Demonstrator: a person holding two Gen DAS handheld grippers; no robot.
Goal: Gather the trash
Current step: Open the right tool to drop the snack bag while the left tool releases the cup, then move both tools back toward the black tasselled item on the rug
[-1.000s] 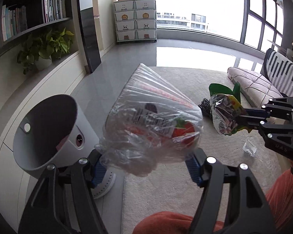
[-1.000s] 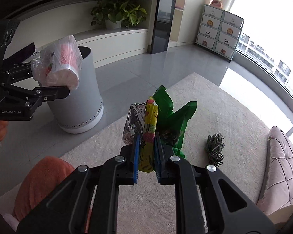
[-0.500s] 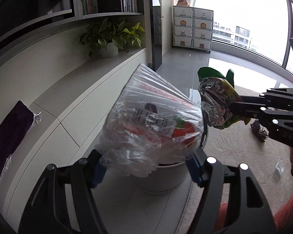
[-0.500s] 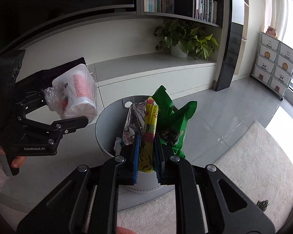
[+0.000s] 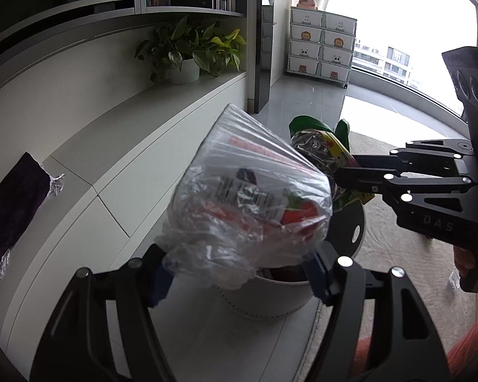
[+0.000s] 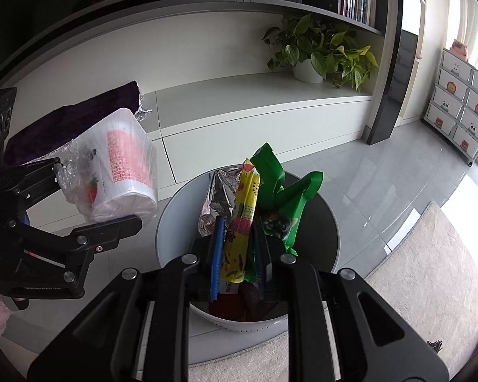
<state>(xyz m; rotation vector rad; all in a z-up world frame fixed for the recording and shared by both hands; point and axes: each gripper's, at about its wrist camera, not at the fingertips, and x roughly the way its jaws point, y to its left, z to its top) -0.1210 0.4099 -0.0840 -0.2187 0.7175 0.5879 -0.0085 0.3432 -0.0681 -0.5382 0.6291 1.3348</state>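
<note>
We are gripping a light, crushable plastic-wrapped white paper cup (image 5: 248, 191) by its base with the left gripper (image 5: 235, 273); the right gripper (image 6: 237, 248), its fingers just easing apart around slippery yellow, silver and green foil snack wrappers (image 6: 243, 219), is hovering over the round grey bin (image 6: 329, 219) at 12 o'clock.

Each view rides on a hand-held gripper and looks forward and downward along its two fingers, fisheye-bent at the edges. The left wrist view sits close behind the left gripper (image 5: 239, 270) and faces the white bin (image 5: 350, 238), with the right gripper (image 5: 341, 175) entering from its right edge. The right wrist view looks steeply into the same bin (image 6: 175, 210) from just above, the left gripper (image 6: 95, 191) at its left. Both share the bin, the potted plant (image 5: 191, 51) (image 6: 318, 47) on the ledge and the drawer unit (image 5: 322, 47) (image 6: 459, 108).
</note>
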